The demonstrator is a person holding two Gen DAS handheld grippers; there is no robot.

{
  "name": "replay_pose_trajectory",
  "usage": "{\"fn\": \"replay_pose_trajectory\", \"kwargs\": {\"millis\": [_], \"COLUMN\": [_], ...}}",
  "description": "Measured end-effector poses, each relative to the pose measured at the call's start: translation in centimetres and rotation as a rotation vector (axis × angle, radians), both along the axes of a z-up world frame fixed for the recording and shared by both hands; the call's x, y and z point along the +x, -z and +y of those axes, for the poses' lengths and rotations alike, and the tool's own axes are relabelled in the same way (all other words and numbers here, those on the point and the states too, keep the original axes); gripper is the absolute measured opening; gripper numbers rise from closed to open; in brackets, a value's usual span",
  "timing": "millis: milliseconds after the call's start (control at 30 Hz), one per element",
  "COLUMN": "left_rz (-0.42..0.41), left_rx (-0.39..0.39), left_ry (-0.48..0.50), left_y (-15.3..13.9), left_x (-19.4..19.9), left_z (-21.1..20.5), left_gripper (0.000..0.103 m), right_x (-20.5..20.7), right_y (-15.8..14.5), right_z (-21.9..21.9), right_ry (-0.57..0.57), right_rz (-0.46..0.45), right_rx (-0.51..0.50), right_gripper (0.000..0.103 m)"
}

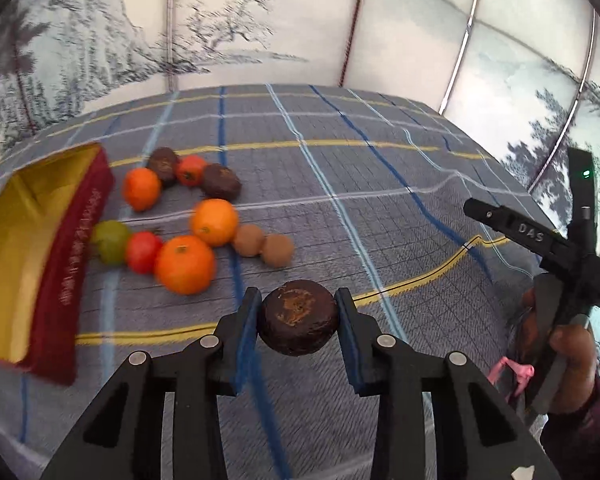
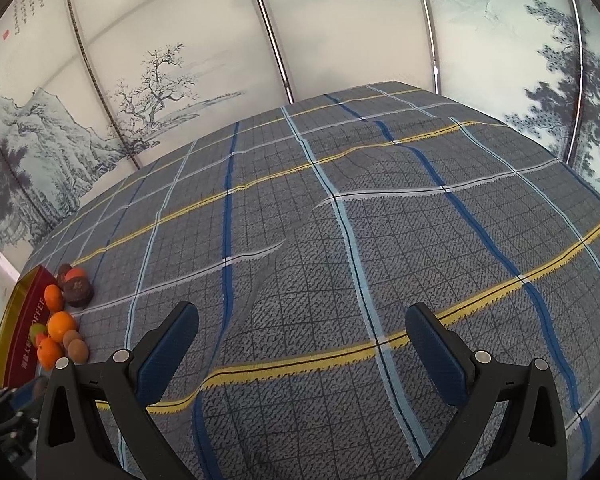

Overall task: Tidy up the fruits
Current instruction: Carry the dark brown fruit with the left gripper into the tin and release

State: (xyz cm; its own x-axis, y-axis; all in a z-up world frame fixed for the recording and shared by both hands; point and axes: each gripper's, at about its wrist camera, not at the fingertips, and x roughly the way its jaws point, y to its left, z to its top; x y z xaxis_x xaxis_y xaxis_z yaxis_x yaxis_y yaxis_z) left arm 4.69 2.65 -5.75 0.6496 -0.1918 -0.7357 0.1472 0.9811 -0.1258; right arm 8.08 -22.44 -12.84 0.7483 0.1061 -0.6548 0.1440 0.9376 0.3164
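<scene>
Only the left wrist view shows the left gripper (image 1: 298, 314) clamping the dark fruit (image 1: 298, 317) (right gripper (image 2: 302, 336) gapes).

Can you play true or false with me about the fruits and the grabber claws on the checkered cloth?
1. The left gripper squeezes a dark brown fruit. True.
2. The right gripper holds an orange. False: it is open, with only tablecloth between its fingers.
3. The red box is full of fruit. False: its gold inside shows none.
4. Two small brown fruits lie side by side near an orange. True.
</scene>
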Motion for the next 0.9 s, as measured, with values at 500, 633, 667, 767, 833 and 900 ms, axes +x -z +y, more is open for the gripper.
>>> {"fn": "replay_pose_trajectory", "kwargs": {"millis": [500, 633, 667, 767, 833, 900], "left_rz": [-0.129, -0.157, -0.163, -0.159, -0.141, -0.123], "left_rx": [0.037, 0.093, 0.112, 0.145, 0.139, 0.127], "left_ry": [-0.191, -0.237, -0.25, -0.281, -0.297, -0.311], "left_y": [-6.4, -6.4, -6.3, -5.3, -4.4, -3.4], "left_x": [-5.0, -3.7, -3.2, -1.6, -0.6, 0.2], "left_z": [11.1, 13.7, 14.3, 16.1, 17.2, 18.2], "left_gripper": [0.033, 0.033, 0.034, 0.034, 0.034, 0.034], "right_x": [0.4, 0.4, 0.4, 0.4, 0.5, 0.5], "right_y": [0.3, 0.3, 0.3, 0.3, 0.2, 0.2], "right_z": [0.6, 0.8, 0.8, 0.7, 0.9, 1.1], "right_ry": [0.025, 0.025, 0.022, 0.023, 0.02, 0.016], "right_rz": [0.042, 0.047, 0.046, 0.046, 0.047, 0.05], "right_rx": [-0.054, -0.066, -0.064, -0.062, -0.071, -0.084], "right_gripper": [0.103, 0.103, 0.103, 0.103, 0.103, 0.103]}}
